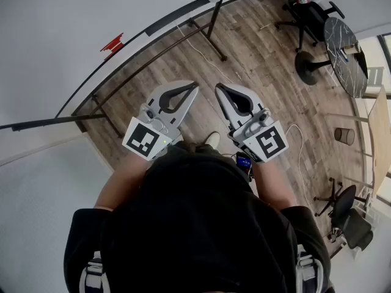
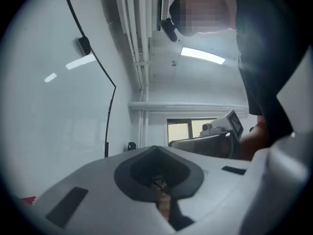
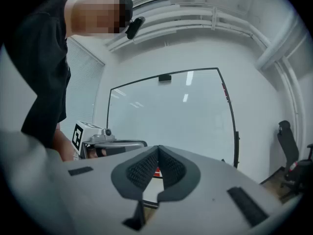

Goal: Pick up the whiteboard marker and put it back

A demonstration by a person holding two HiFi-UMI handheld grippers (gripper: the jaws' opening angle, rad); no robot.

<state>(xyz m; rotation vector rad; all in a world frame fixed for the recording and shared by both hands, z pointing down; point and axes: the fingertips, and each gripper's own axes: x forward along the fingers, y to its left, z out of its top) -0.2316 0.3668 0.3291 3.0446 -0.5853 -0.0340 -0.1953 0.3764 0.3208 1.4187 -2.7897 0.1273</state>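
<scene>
I cannot pick out a whiteboard marker in any view. My left gripper (image 1: 196, 86) and right gripper (image 1: 217, 87) are held level side by side in front of the person's chest, above the wooden floor. Both are shut with nothing between the jaws. In the left gripper view the tips (image 2: 156, 149) meet, and the right gripper (image 2: 222, 130) shows beyond them. The right gripper (image 3: 158, 147) faces a large whiteboard (image 3: 171, 114) with a black frame. A small red object (image 3: 155, 172) sits low on the board just behind the jaws; it is also on the whiteboard (image 1: 67, 23) as a red object (image 1: 112, 42).
The board's metal stand (image 1: 208, 32) rests on the wooden floor ahead. At the right are a round dark table (image 1: 344, 54), an office chair (image 1: 305, 8), a small bin (image 1: 344, 136), a white cable (image 1: 299, 148) and another chair (image 1: 348, 218).
</scene>
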